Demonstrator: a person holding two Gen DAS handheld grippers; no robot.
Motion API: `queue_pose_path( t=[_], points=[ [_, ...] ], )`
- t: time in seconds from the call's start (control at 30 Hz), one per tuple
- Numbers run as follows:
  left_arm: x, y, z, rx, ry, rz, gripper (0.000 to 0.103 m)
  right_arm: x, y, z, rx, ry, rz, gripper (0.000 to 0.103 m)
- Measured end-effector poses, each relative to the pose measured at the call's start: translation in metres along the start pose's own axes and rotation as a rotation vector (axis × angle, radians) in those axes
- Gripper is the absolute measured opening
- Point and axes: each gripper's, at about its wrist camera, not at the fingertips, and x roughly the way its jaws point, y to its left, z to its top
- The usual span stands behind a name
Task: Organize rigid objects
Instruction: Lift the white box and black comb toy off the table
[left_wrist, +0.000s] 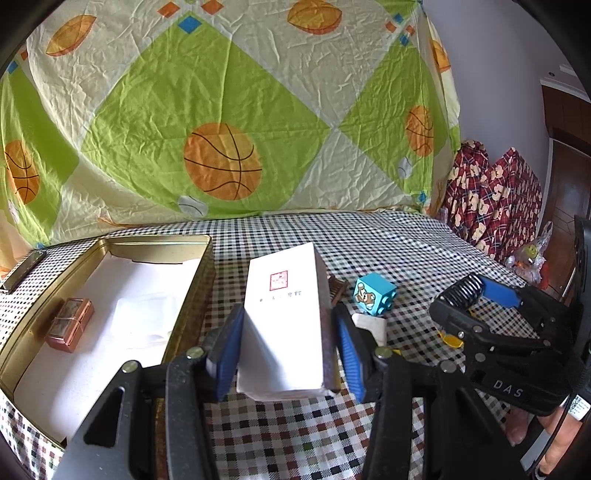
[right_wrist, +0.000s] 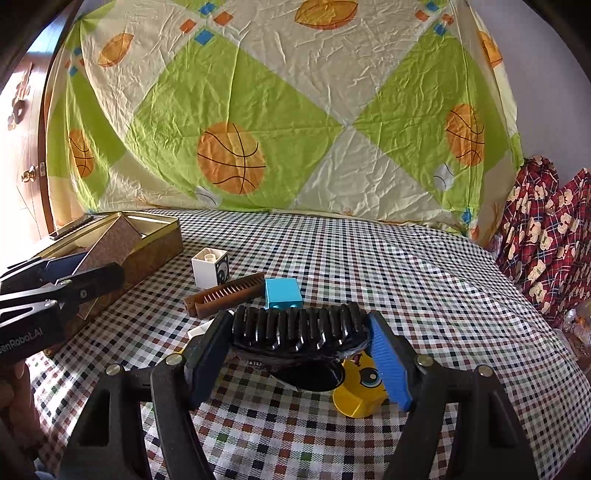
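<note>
Left wrist view: the left gripper (left_wrist: 286, 347) clamps a tall white box (left_wrist: 286, 317) with a small red stamp, tilted over the checked tablecloth (left_wrist: 369, 240), just right of the gold tin (left_wrist: 192, 284). Right wrist view: the right gripper (right_wrist: 299, 350) pinches a black ribbed hair claw (right_wrist: 299, 326) end to end, a yellow toy (right_wrist: 360, 387) just beneath, a blue block (right_wrist: 282, 291) beyond.

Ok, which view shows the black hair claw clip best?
The right wrist view: the black hair claw clip fills the centre, its teeth clear, held between the right tool's pads. The left wrist view shows it only small and side-on at the right edge.
</note>
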Motion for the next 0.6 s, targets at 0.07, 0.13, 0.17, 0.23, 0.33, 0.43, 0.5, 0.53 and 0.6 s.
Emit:
queue_pose_path(
  t=[0.07,0.13,0.17,0.23,0.33,0.43,0.5,0.53,0.6],
  points=[
    [-0.001,0.000,0.000,0.000,-0.005,0.004,0.047,-0.003,-0.001,-0.001,0.011,-0.016,0.001,0.074],
    [-0.002,0.001,0.000,-0.002,-0.012,0.007,0.047,-0.006,-0.003,-0.001,0.024,-0.034,-0.002,0.074],
    [-0.003,0.002,0.000,-0.003,-0.017,0.010,0.047,-0.008,-0.004,-0.002,0.030,-0.045,-0.005,0.074],
    [-0.005,0.002,0.000,-0.003,-0.027,0.015,0.047,-0.011,-0.005,-0.002,0.038,-0.062,-0.007,0.074],
    [-0.008,0.001,0.000,-0.002,-0.044,0.026,0.047,-0.015,-0.005,-0.003,0.048,-0.086,-0.013,0.074],
    [-0.011,0.001,-0.001,0.002,-0.059,0.033,0.047,-0.018,-0.007,-0.003,0.057,-0.102,-0.016,0.074],
    [-0.011,0.001,-0.001,0.002,-0.064,0.035,0.047,-0.018,-0.008,-0.003,0.062,-0.105,-0.016,0.074],
    [-0.012,0.001,-0.001,0.002,-0.067,0.037,0.047,-0.019,-0.008,-0.003,0.064,-0.108,-0.016,0.074],
    [-0.013,0.001,-0.001,0.000,-0.072,0.040,0.047,-0.020,-0.009,-0.003,0.069,-0.118,-0.016,0.074]
  ],
)
